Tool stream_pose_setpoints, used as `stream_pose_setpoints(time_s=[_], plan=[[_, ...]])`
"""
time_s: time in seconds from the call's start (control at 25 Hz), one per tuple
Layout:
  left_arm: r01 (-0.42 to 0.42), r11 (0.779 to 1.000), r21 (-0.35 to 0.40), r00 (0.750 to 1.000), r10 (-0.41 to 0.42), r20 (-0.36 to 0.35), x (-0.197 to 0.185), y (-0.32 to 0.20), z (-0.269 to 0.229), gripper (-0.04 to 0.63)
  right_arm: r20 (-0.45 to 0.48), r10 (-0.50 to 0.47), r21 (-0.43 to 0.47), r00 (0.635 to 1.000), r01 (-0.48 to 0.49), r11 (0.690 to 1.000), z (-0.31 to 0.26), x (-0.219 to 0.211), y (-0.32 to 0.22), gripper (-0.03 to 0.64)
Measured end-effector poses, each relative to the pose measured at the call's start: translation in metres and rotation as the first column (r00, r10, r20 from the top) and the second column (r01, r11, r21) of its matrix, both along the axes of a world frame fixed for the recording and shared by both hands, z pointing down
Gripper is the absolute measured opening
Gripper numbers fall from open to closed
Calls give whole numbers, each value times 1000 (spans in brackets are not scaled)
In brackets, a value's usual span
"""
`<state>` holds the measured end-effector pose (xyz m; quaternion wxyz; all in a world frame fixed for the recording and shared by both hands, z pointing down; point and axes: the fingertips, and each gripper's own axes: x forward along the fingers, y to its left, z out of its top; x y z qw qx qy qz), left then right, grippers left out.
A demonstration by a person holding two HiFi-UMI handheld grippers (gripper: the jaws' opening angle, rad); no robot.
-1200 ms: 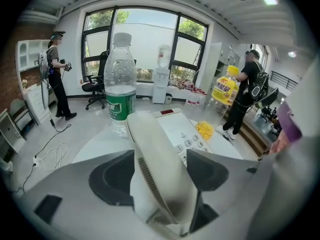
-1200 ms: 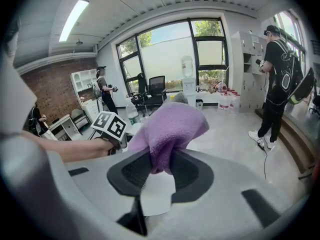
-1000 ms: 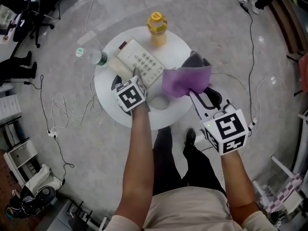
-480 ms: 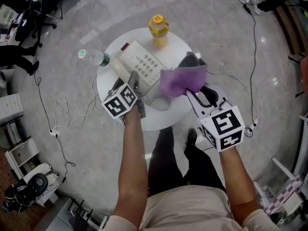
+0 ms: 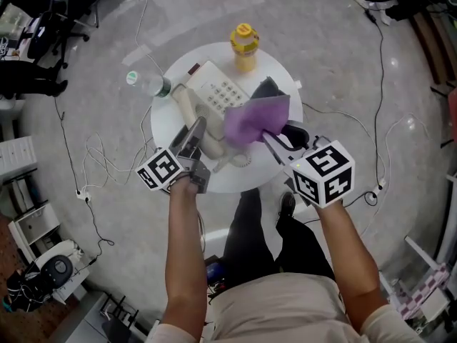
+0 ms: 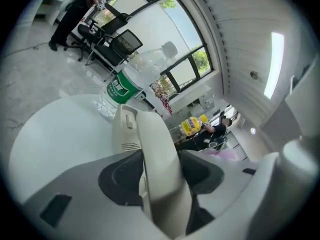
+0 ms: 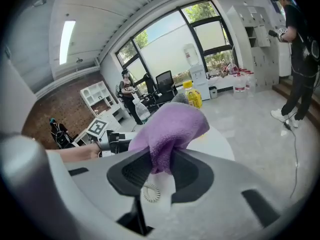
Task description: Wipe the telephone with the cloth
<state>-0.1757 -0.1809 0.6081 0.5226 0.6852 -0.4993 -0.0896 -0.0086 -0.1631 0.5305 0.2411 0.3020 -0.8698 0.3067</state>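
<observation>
Cream plastic is filling the gap of the left gripper (image 5: 194,130): the handset (image 6: 152,149) is sitting between its jaws, which have just been closing and are now pressing on it from both sides. The handset's long axis is running away along the line the gripper is pointing, so the jaws are gripping it across its width, near one end. It is lying at the near left of the telephone (image 5: 226,94), which is standing around the middle of the round white table (image 5: 163,127), keypad facing up and set on a slant to the person.

To the right, the purple cloth (image 5: 251,118) is hanging bunched from the right gripper (image 5: 270,138), whose jaws are clamping a fold of it. In the head view the cloth is hovering over the telephone's near right corner, with the keypad lying ahead and to the left of those jaws.

That is the relation the coming wipe is depending on, as I judge it. The right hand is holding the cloth nearest the telephone body, so it is needing only a short move forward and left. The left hand is seeming to take the handset clear of the body.
</observation>
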Motion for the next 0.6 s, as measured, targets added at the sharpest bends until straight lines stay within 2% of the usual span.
stream_pose_setpoints(time_s=[0.08, 0.16, 0.32, 0.48, 0.6], plan=[[31, 999, 17, 992, -28, -127, -2, 5, -10, 232, 34, -9, -37, 999, 10, 999, 7, -13, 1, 97], [32, 998, 56, 969, -18, -247, -1, 11, -22, 230, 55, -19, -65, 998, 22, 998, 16, -27, 0, 98], [5, 984, 178, 887, 78, -455, 11, 22, -56, 229, 100, -28, -83, 995, 36, 996, 19, -59, -11, 98], [-13, 968, 251, 792, 163, -589, 22, 35, -84, 227, 167, -70, -67, 983, 82, 994, 4, -97, -12, 98], [20, 959, 281, 749, 172, -639, 24, 34, -98, 225, 234, -149, -106, 961, 178, 978, -3, -117, 9, 95]])
